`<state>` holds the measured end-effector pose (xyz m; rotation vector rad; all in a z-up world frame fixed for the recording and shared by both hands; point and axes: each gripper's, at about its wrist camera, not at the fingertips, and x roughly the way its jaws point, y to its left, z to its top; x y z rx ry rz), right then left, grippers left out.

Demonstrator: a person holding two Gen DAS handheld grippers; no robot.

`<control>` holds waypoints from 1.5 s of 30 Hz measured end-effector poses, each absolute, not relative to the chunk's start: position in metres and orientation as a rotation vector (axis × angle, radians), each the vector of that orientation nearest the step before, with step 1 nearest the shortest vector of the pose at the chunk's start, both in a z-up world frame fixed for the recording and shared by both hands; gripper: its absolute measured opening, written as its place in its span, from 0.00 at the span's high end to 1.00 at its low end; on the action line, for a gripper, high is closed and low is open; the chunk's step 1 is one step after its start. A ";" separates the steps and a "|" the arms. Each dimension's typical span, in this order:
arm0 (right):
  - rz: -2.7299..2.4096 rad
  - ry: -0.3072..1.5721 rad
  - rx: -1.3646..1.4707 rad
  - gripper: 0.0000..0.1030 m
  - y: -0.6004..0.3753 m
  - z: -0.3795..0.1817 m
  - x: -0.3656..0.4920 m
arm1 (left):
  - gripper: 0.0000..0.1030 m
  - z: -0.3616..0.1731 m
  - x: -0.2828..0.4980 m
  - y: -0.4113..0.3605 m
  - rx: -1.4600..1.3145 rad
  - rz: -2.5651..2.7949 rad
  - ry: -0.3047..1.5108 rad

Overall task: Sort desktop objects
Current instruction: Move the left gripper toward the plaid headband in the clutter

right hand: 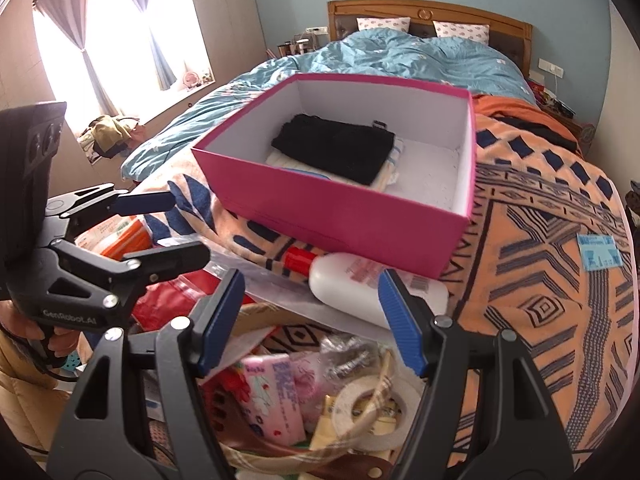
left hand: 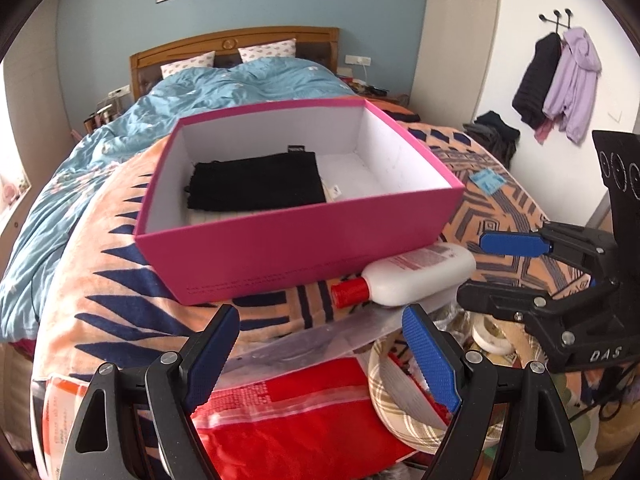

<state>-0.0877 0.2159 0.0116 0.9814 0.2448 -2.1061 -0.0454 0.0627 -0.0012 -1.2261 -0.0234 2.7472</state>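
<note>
While both grippers hang over the near end of the bed, neither has hold of anything: the left gripper (left hand: 320,348) has its blue-padded fingers (left hand: 430,360) spread wide with only air between them, and the right gripper (right hand: 312,320) stands open too, a little less wide, its fingers (right hand: 402,320) bare. The pink box (left hand: 304,256) sits on the orange patterned blanket (left hand: 120,280) that covers the bed (right hand: 400,56), its lid off, and inside it a folded black cloth (left hand: 256,186) lies on top of pale folded things against one side, the rest of the white floor bare. Just in front of the box's near wall a white bottle with a red cap (left hand: 408,274) lies on its side, the cap pointing left in both views, on a clear plastic sheet. In the right wrist view the bottle lies just beyond the open fingers. Nearer, below the grippers, a plaid-lined basket (right hand: 304,452) holds a pink tissue pack (right hand: 276,396) and a roll of white tape (right hand: 360,408). A red plastic bag (left hand: 296,428) lies beside the basket
</note>
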 end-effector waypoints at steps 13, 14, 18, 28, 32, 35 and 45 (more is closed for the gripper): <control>-2.128 0.249 1.020 0.31 0.228 -0.001 -0.090 | 0.17 -0.014 -0.053 0.081 -1.286 2.696 0.018; -2.131 0.255 1.018 0.32 0.228 -0.001 -0.090 | 0.17 -0.015 -0.054 0.081 -1.291 2.694 0.018; -2.131 0.266 1.015 0.31 0.228 -0.002 -0.090 | 0.17 -0.018 -0.057 0.083 -1.309 2.685 0.012; -2.141 0.296 1.017 0.31 0.228 -0.006 -0.092 | 0.17 -0.024 -0.067 0.088 -1.354 2.664 -0.006; -2.150 0.312 1.007 0.31 0.228 -0.006 -0.092 | 0.17 -0.024 -0.071 0.092 -1.361 2.664 -0.004; -2.151 0.320 1.005 0.31 0.228 -0.007 -0.093 | 0.17 -0.024 -0.074 0.095 -1.366 2.664 -0.008; -2.158 0.280 1.041 0.32 0.240 -0.014 -0.106 | 0.17 -0.030 -0.087 0.096 -1.413 2.638 -0.057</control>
